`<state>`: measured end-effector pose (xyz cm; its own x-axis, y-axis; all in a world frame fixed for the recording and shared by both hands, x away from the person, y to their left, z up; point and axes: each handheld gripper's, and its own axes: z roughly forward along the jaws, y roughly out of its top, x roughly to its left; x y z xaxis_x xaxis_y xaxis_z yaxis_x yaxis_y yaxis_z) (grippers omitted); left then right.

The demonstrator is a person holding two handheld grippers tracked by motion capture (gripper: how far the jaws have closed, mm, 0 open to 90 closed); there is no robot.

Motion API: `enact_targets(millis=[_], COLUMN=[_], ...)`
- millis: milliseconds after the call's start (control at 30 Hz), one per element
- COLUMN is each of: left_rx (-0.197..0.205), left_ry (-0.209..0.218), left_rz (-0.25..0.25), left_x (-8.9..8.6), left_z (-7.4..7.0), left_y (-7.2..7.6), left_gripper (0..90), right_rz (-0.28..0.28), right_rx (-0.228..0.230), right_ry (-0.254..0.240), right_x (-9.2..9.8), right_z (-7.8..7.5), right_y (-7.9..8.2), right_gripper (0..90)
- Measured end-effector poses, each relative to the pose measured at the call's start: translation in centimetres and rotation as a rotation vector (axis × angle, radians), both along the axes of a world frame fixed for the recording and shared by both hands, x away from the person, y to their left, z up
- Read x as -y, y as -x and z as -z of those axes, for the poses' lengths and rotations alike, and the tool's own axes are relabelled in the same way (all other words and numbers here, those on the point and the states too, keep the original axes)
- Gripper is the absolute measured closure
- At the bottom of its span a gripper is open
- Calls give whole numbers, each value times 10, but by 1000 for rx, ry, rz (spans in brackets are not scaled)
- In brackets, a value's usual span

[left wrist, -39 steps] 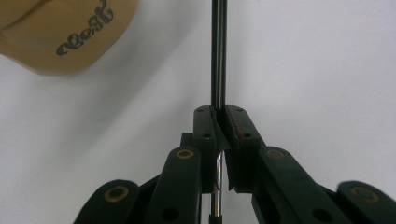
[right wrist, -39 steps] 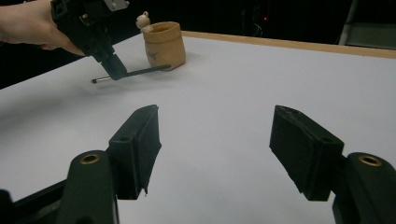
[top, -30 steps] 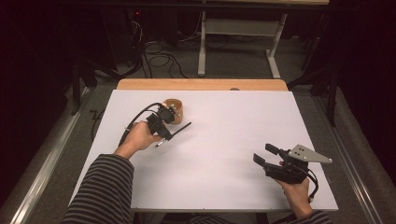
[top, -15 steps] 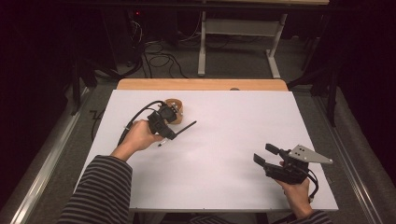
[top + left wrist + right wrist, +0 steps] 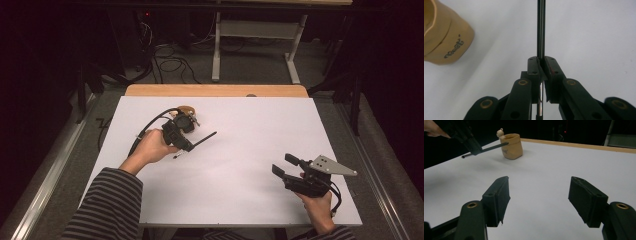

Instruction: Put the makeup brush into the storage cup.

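Lifted a little and carried toward the table's middle since the earlier frames, the left gripper [image 5: 186, 141] holds a thin black pen [image 5: 202, 140] away from the tan cup [image 5: 187, 110], which it sat nearer to a second ago. Its jaws are pinched narrow on the pen, which in the left gripper view runs straight up from between them [image 5: 541, 27], with the cup [image 5: 442, 37] off to the side and clear of the tip. In the right gripper view the pen [image 5: 489, 148] slants with its far end at about the cup's rim [image 5: 511, 137]; whether it touches there cannot be told. A small figure perches on that rim. The right gripper [image 5: 286, 167] rests well apart from the cup, near the table's [image 5: 240, 125] front edge, jaws wide and empty [image 5: 539, 200], unmoved.

Step in hand, as judged: carrying the pen, either just taken from the cup or being lined up with it. The next move calls for a firm pinch, keeping the pen from swivelling, and steering its end clear of the cup wall so the cup does not tip.
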<state>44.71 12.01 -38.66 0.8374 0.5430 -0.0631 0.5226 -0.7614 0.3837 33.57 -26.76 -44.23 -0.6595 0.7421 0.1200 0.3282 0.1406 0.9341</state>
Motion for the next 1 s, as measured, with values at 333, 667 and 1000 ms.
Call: enact_targets(millis=[333, 667, 1000], left_rx=[9, 21, 43], left_ry=[4, 4, 24], left_rz=[49, 79, 118], left_x=[16, 22, 32], left_z=[-11, -20, -27], left_y=[8, 13, 20], left_gripper=[835, 835, 835], right_rz=[-5, -10, -20], right_rx=[-3, 0, 30], right_ry=[0, -5, 8], right_x=[0, 1, 0], right_z=[0, 0, -2], right_y=[0, -1, 2], right_gripper=[351, 354, 381])
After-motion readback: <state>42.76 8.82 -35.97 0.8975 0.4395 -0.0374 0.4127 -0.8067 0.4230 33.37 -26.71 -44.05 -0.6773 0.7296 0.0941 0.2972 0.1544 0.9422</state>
